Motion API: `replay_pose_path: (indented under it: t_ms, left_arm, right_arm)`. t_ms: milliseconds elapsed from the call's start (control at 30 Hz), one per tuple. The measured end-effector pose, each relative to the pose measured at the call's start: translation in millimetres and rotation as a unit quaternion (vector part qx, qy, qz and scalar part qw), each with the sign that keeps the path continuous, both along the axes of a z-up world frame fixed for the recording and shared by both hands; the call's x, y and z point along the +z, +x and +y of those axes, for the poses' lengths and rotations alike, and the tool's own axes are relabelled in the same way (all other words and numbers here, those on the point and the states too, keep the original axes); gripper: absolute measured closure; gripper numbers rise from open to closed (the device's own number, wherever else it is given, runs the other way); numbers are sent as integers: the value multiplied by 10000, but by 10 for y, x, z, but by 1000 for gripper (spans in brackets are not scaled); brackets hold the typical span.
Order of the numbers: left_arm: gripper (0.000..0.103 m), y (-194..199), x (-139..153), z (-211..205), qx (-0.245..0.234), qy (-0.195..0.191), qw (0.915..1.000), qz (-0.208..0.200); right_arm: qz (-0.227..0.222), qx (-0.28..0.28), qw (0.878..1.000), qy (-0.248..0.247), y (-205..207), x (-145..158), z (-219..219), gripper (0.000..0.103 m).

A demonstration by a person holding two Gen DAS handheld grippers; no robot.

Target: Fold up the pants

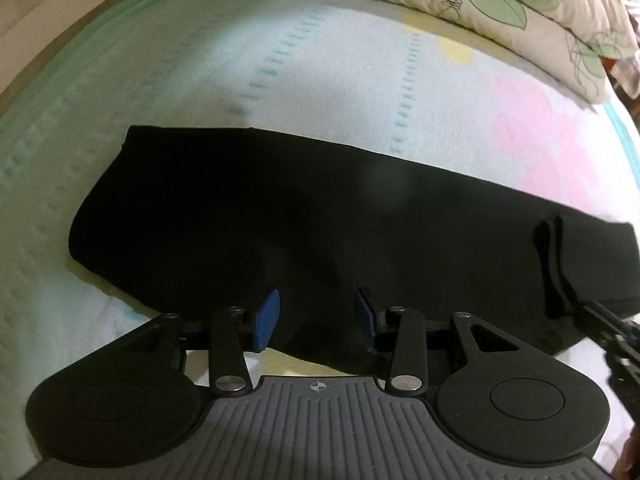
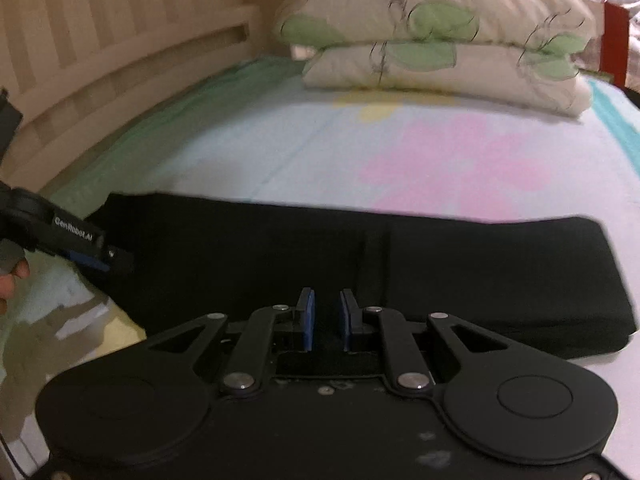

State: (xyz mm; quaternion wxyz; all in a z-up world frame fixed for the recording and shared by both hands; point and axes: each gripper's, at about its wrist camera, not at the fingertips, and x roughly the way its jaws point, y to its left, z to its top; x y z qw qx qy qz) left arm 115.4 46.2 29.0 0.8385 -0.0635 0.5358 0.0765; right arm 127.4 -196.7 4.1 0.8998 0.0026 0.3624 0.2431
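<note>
The black pants (image 1: 320,220) lie folded into a long flat band across the bed; they also fill the middle of the right wrist view (image 2: 400,264). My left gripper (image 1: 316,304) hovers over the band's near edge, its blue pads well apart and holding nothing. It also shows from the side at the pants' left end (image 2: 120,262). My right gripper (image 2: 327,300) hangs above the near edge of the band toward its right half, with a narrow gap between the pads and no cloth pinched. Its dark tip shows at the far right (image 1: 612,328).
A pastel flowered bed sheet (image 1: 360,80) covers the mattress. Two stacked leaf-print pillows (image 2: 440,40) sit at the far end. A pale wooden headboard (image 2: 100,40) runs along the left side. A person's hand (image 2: 12,276) holds the left gripper.
</note>
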Motion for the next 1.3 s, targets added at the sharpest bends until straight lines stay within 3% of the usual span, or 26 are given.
replay_pose_path:
  t_ms: [233, 467, 900, 967, 1133, 1300]
  left_arm:
    - [63, 13, 5, -58, -137, 142, 9998, -24]
    - [63, 3, -34, -153, -383, 491, 9981, -24]
    - [63, -32, -1, -140, -525, 555, 9971, -44]
    - [62, -29, -4, -10, -333, 440, 9985, -39]
    - [62, -121, 6, 603, 660, -317, 9972, -147]
    - [62, -258, -4, 1101, 1194, -390, 9917, -264]
  right_arm:
    - [439, -20, 9983, -382, -24, -296, 155, 87]
    - [202, 54, 9977, -650, -117, -349, 220, 87]
    - [-801, 100, 9902, -1137, -562, -505, 341, 87]
    - [-830, 103, 9898, -1154, -583, -510, 334, 87]
    - [-738, 199, 9908, -1118, -532, -474, 343, 87]
    - [-748, 280, 9906, -1111, -506, -478, 332, 87]
